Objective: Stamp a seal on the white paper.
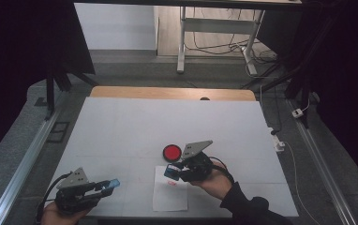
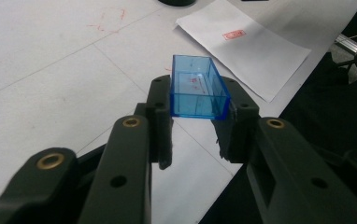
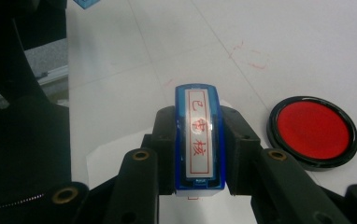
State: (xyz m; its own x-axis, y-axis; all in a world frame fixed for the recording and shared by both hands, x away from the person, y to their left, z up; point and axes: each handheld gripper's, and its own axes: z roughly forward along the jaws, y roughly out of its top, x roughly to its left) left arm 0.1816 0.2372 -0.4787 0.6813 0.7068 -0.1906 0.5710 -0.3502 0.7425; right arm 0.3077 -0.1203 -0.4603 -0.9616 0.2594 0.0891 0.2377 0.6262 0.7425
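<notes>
1. Both tongs are gripping something. At about 7 o'clock on the table, the left gripper [image 1: 107, 186] squeezes a clear blue cap [image 2: 196, 87] between its two black jaws. The cap is an open little box, and it pokes out past the jaw tips.
2. Just past it, at about 6 o'clock, a white sheet of paper [image 1: 170, 199] lies flat on the table near the front edge. It has a small red stamp mark [image 2: 234, 34] on it.
3. Over the far end of that paper, the right gripper [image 1: 173, 171] is clamped on a blue stamp [image 3: 199, 135]. The stamp sits tight between the jaws. Its white face with red letters points up at the right gripper's camera.
4. A bit farther, near the middle of the table, sits a round red ink pad [image 1: 171, 152] with a black rim. It is just beside the right gripper, not touching it.
5. All of this rests on a white table [image 1: 135, 122], which has faint red smudges [image 3: 249, 56] on it.
</notes>
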